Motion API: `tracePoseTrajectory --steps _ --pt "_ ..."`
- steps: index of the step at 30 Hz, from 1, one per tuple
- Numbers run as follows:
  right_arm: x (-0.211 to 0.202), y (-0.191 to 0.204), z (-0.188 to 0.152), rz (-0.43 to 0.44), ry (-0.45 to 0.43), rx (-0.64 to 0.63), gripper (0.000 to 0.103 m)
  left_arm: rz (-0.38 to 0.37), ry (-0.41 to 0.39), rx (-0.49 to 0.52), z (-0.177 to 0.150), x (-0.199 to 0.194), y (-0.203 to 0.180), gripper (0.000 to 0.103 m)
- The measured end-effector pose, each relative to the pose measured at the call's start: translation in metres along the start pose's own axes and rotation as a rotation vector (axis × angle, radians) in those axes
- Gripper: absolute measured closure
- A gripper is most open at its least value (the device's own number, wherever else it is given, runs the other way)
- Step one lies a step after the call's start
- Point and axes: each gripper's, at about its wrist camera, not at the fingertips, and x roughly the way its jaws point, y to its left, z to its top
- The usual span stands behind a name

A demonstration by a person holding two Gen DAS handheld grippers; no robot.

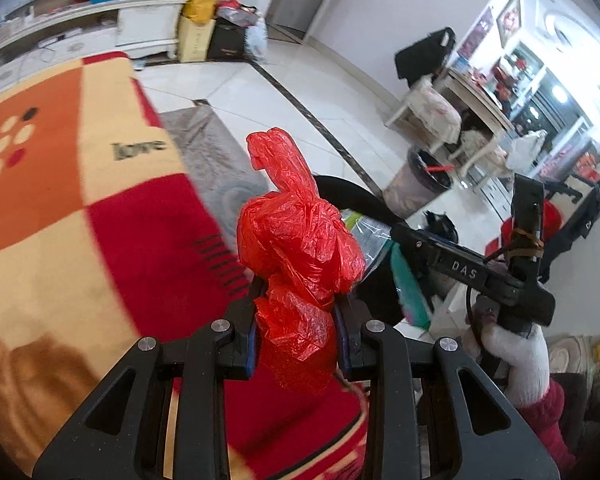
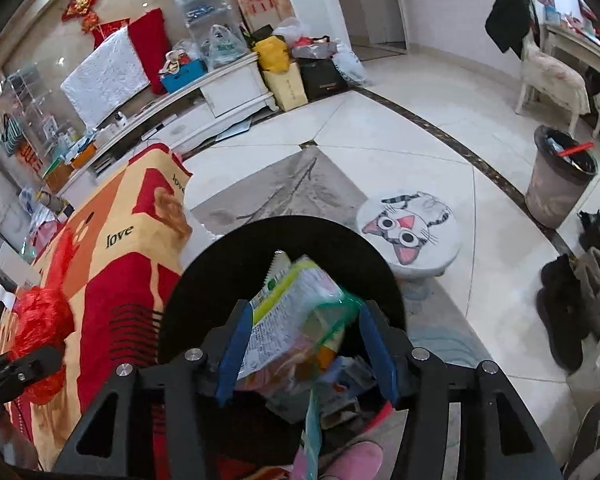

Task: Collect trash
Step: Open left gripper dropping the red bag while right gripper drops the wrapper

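The blanket (image 2: 112, 264) ran out of view at its near edge, and the black bin (image 2: 284, 272) beside it was half hidden by the grippers. Loose wrappers filled the bin, hard to tell apart. The right gripper (image 2: 304, 344) stood open over the bin with a snack wrapper (image 2: 288, 316) lying between its fingers. The left gripper (image 1: 298, 336) clamped a crumpled red plastic bag (image 1: 296, 248) above the blanket's edge.

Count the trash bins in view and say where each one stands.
2: a black bin directly under the right gripper, and a grey bin across the floor near the chairs. Others may be hidden.
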Motion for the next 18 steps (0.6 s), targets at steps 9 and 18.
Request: tracePoseTrajectory --steps 9,18 --pt "-0.03 -0.001 -0.007 -0.03 -0.046 -0.026 0.037 -0.057 0.029 0.018 0.004 0.037 -0.022 0.041" --pt "-0.041 0.014 -0.014 -0.007 -0.084 -0.045 0.037 0.028 0.017 0.03 0.0 0.03 -0.02 0.037"
